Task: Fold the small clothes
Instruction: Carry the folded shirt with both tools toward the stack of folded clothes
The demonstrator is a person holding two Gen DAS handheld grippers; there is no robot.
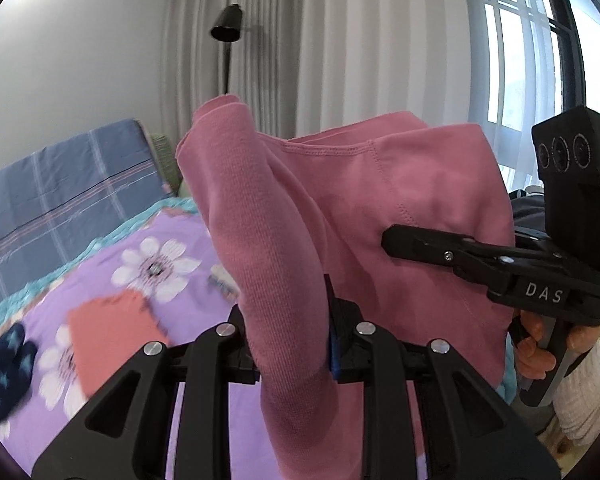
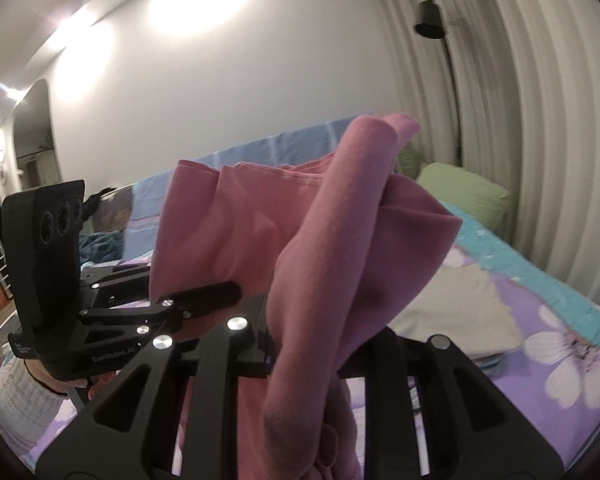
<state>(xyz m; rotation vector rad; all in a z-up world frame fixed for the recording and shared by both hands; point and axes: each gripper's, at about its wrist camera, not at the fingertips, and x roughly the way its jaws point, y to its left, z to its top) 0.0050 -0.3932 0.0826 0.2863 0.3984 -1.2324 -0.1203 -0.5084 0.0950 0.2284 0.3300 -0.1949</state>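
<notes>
A pink sweatshirt-like garment (image 1: 380, 200) hangs in the air above the bed, held up by both grippers. My left gripper (image 1: 290, 316) is shut on a thick rolled fold of it, which runs up between the fingers. In the same view my right gripper (image 1: 396, 240) comes in from the right, clamped on the garment's other side, with a hand (image 1: 540, 352) on its handle. In the right wrist view the pink garment (image 2: 340, 240) fills the middle, with my right gripper (image 2: 320, 336) shut on a bunched fold. The left gripper (image 2: 220, 296) bites the cloth's left edge.
Below lies a bed with a purple flowered sheet (image 1: 160, 264). On it are a folded orange cloth (image 1: 112, 332), a dark blue starred garment (image 1: 4, 368) and a folded pale cloth (image 2: 452, 308). A green pillow (image 2: 460, 192), a floor lamp (image 1: 226, 24) and curtains stand behind.
</notes>
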